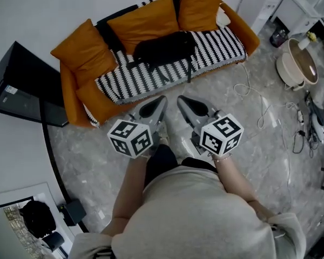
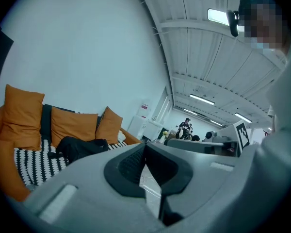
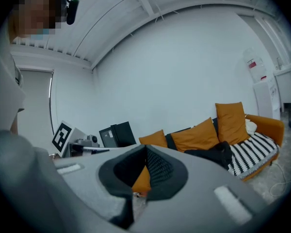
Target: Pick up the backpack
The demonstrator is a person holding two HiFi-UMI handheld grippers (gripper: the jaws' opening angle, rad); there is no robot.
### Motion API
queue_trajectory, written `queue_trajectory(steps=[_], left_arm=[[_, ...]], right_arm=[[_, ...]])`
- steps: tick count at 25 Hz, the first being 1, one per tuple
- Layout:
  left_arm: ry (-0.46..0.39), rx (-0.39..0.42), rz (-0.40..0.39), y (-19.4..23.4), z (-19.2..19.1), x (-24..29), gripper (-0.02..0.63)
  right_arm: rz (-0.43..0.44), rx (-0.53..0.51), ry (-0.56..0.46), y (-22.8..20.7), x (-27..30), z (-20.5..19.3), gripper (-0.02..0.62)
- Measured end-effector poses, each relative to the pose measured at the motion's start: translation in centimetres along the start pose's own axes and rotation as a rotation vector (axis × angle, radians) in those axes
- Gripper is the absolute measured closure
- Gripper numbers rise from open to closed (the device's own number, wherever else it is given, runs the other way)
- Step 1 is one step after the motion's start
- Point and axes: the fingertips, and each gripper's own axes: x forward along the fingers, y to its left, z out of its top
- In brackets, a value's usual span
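Fingers (image 1: 151,110) pressed shut, nothing between, on left gripper (image 1: 162,99) and right gripper (image 1: 180,99) alike; side by side over floor (image 1: 248,123), short of sofa (image 1: 243,28) front edge. Nothing grasped yet. Left to do: reach black backpack (image 1: 164,48) lying mid-seat toward back edge, grip, lift.

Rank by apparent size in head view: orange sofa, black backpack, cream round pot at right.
1. Orange fabric sofa
2. Black fabric backpack and cream round pot: they look about alike, so no ranking between them.
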Motion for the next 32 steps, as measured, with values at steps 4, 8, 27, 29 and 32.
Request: queue_trajectory(steps=[4, 8, 27, 29, 32], left_arm=[[0.004, -0.008, -0.014, 3.9, 2.1, 2.6, 0.598], [0.020, 0.001, -0.038, 7.9, 4.9, 5.3, 0.598], [0.063, -0.013, -0.163, 18.6, 11.0, 12.8, 0.598], [0.071, -0.023, -0.161, 19.2, 10.9, 12.9, 0.598], [0.099, -0.003, -0.160, 19.9, 10.6, 13.2, 0.598]], right_arm=[[-0.009, 0.002, 0.004, -2.3, 4.5, 1.4, 0.592], [-0.020, -0.002, -0.009, -4.5, 9.4, 3.8, 0.592], [-0.107, 0.015, -0.046, -10.3, 21.4, 8.3, 0.592], [-0.110, 0.035, -0.072, -10.5, 21.7, 8.7, 0.592], [-0.080, 0.052, -0.061, -10.5, 23.1, 8.8, 0.592]])
